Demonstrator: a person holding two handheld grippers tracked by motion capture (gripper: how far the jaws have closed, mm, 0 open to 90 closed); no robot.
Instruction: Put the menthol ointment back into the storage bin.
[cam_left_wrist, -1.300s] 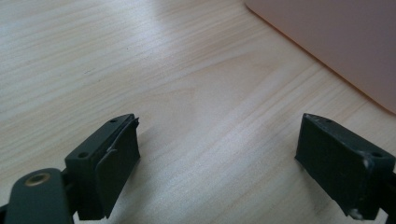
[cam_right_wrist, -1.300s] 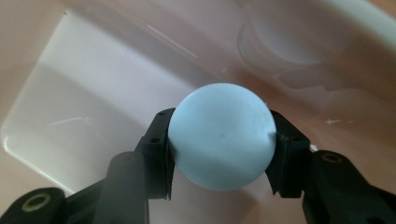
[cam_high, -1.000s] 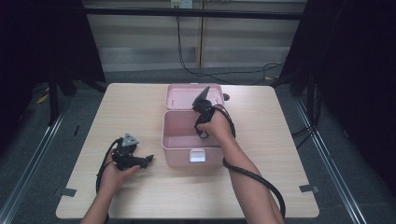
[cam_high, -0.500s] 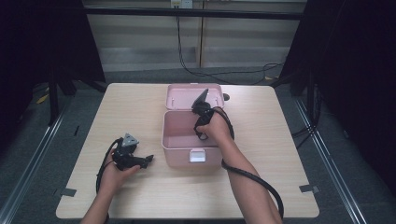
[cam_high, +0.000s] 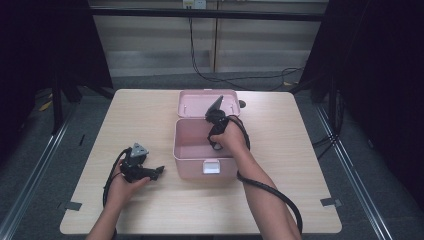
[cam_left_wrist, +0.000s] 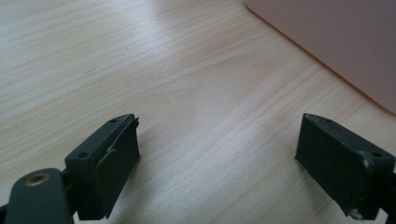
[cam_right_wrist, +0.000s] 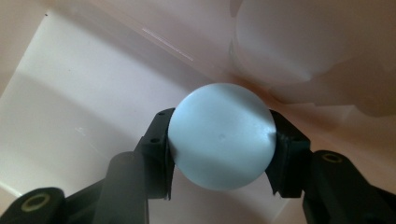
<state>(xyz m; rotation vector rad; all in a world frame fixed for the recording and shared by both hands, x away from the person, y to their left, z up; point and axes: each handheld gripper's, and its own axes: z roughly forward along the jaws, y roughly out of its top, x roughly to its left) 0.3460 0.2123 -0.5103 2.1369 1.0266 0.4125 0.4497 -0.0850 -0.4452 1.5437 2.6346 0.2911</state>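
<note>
We noted a pale blue ball (cam_right_wrist: 221, 136) clamped between the jaws of the right gripper (cam_high: 216, 131), inside the open pink box (cam_high: 192, 145), just above its floor. The box's lid (cam_high: 200, 103) stood tipped back behind it. Left of the box, the left gripper (cam_high: 150, 172) rested on the wooden table (cam_high: 310, 165), jaws wide apart, nothing between them.
</note>
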